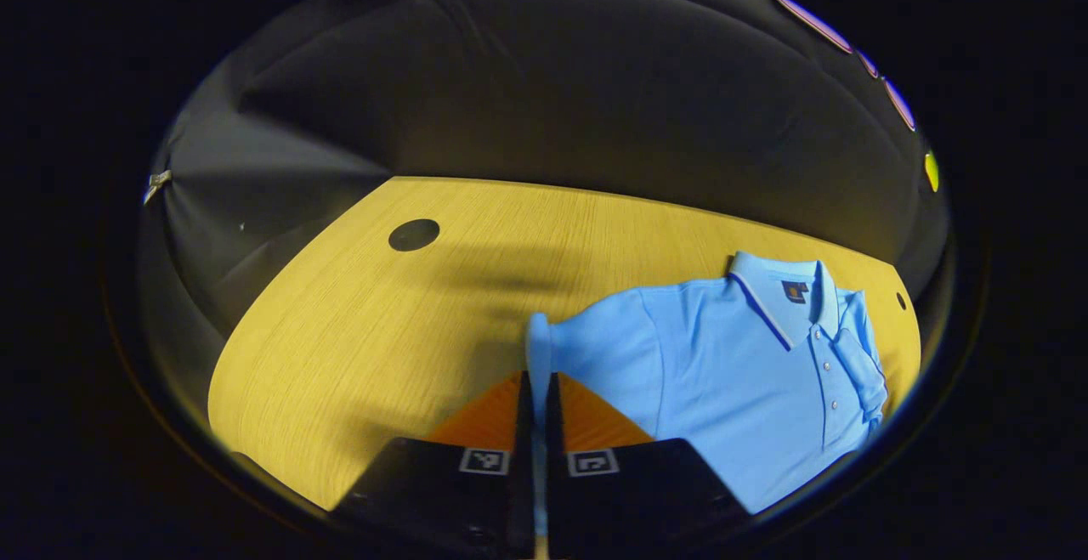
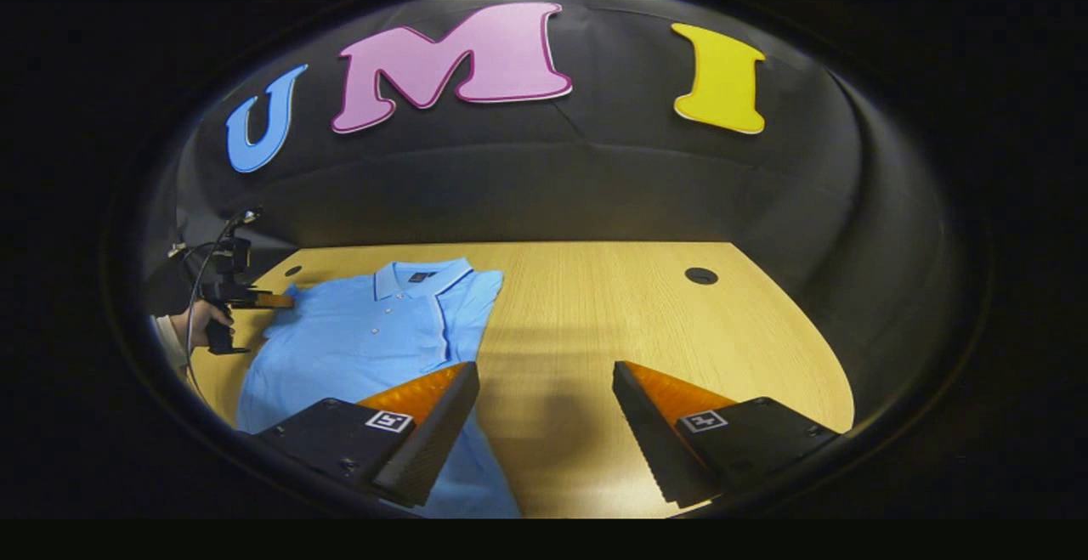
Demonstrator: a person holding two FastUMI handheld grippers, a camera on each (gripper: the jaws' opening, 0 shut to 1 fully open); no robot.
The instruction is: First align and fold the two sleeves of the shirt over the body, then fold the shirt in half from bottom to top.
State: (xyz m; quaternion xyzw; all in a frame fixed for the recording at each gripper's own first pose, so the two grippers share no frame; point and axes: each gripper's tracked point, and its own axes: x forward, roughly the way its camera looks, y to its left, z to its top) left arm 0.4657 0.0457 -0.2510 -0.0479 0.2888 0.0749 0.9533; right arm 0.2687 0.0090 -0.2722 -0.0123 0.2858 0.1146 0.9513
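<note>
1. A wooden table (image 2: 595,322) fronts the black cloth wall.
2. The blue shirt (image 2: 365,339) lies flat on it; soft and limp, best pinched at sleeve hems.
3. Left gripper (image 1: 536,390) pinches the sleeve (image 1: 595,347); right gripper (image 2: 544,390) is spread, holding nothing.

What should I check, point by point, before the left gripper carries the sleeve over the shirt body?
1. Left gripper shut on the sleeve: ok, cloth runs between the closed fingers.
2. Other sleeve already folded over the body: ok, it lies across the buttoned front.
3. Right gripper free and out of the path: ok, open, above the table beside the shirt.
4. Collar lies flat: ok.
5. Bottom hem straight: cannot tell, hidden behind the fingers.
</note>
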